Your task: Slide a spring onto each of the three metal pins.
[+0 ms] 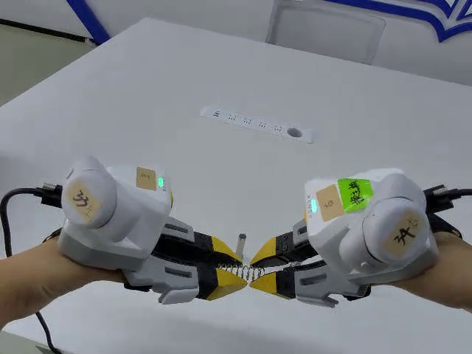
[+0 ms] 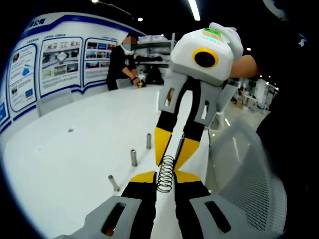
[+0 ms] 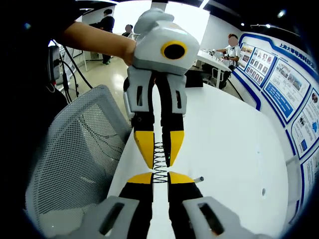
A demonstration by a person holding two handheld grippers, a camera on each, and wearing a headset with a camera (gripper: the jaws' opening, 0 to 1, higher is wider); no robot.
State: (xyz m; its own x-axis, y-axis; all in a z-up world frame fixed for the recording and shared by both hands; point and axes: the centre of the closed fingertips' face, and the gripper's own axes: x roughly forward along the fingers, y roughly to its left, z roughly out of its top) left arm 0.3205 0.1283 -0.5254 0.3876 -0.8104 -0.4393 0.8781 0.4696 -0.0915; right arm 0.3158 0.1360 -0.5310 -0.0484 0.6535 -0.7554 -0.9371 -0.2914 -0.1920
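The spring (image 1: pixel 246 273) is held level over the desk (image 1: pixel 221 74) at its near edge. The left gripper (image 2: pixel 165 178) has its jaws clenched on one end and the right gripper (image 3: pixel 160 179) pinches the other, probably to steady and aim it. The three pins (image 2: pixel 133 158) stand upright and bare at the spring's ten o'clock in the left gripper view, so no spring is on yet.

Left gripper (image 1: pixel 237 271) and right gripper (image 1: pixel 255 273) are meeting tip to tip over the table's (image 1: pixel 147 88) near edge, both gripping a spring (image 1: pixel 245 272). A pin (image 1: pixel 240 244) is standing just behind, with a power strip (image 1: pixel 257 123) lying farther back.
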